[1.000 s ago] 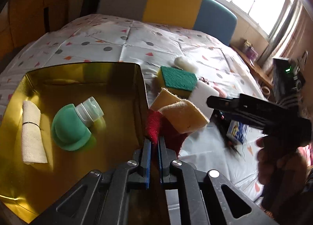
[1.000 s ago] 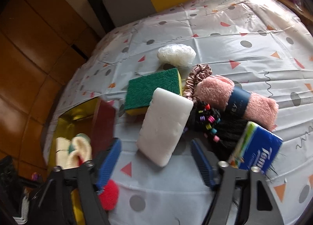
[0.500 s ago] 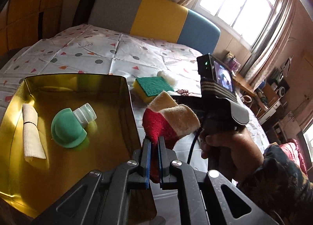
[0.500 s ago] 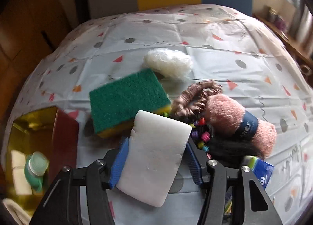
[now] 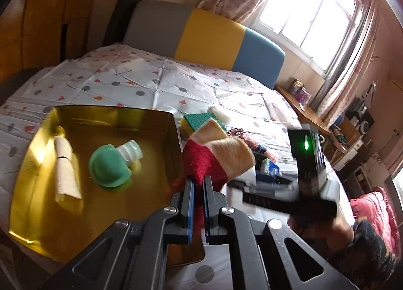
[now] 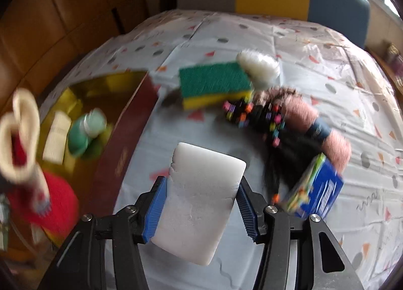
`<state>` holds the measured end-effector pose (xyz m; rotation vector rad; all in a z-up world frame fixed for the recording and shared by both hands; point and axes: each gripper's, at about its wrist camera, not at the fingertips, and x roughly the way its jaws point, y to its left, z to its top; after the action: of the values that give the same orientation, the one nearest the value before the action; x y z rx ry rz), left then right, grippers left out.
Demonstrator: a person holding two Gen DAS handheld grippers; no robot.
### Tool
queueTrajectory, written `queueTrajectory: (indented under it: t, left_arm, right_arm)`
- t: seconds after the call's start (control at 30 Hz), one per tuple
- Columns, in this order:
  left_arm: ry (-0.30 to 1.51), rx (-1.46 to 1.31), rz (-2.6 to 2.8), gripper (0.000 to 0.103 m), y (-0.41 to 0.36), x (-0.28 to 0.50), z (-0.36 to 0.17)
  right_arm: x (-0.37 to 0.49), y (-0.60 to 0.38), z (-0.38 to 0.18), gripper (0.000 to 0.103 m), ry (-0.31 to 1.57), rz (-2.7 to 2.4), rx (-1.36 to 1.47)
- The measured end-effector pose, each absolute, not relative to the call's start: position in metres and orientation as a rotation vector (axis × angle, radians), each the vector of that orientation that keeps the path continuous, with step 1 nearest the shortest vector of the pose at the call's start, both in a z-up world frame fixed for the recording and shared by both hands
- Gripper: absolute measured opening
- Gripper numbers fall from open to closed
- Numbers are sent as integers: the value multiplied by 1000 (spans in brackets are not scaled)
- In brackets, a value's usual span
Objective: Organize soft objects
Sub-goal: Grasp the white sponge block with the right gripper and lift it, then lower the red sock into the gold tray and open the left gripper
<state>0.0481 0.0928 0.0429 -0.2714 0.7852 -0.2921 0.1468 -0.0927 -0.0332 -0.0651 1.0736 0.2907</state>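
Sorting soft stuff into gold tin [image 5: 105,113], roughly part done.
Held 2 items already inside: rolled cloth [image 5: 66,164] & green bottle [image 5: 110,164]; left sponge [image 6: 214,83], white puff [image 6: 259,65], pink towel [image 6: 314,123], hair ties, tissue pack on bed. Left tongs [image 5: 197,189] pinched red/cream sock [image 5: 214,156] just beside tin's right wall; right tongs [image 6: 201,196] clamped white foam block [image 6: 201,196] above sheet, near tin.
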Motion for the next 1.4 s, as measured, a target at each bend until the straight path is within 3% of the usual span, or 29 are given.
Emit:
queueTrajectory:
  t: [0.23,0.9,1.4]
  left_arm:
    - [775,-230,-171,4,107,33,47]
    - [793,-227,-21,5,147,20,34]
    - [827,-477,150,5,258,27,16]
  right_arm:
    - [122,-96,-63,56,1129,308,-79]
    - [119,-106,-72,59,1102,340,-35]
    - [113,-107,-72,59,1067,345,-33]
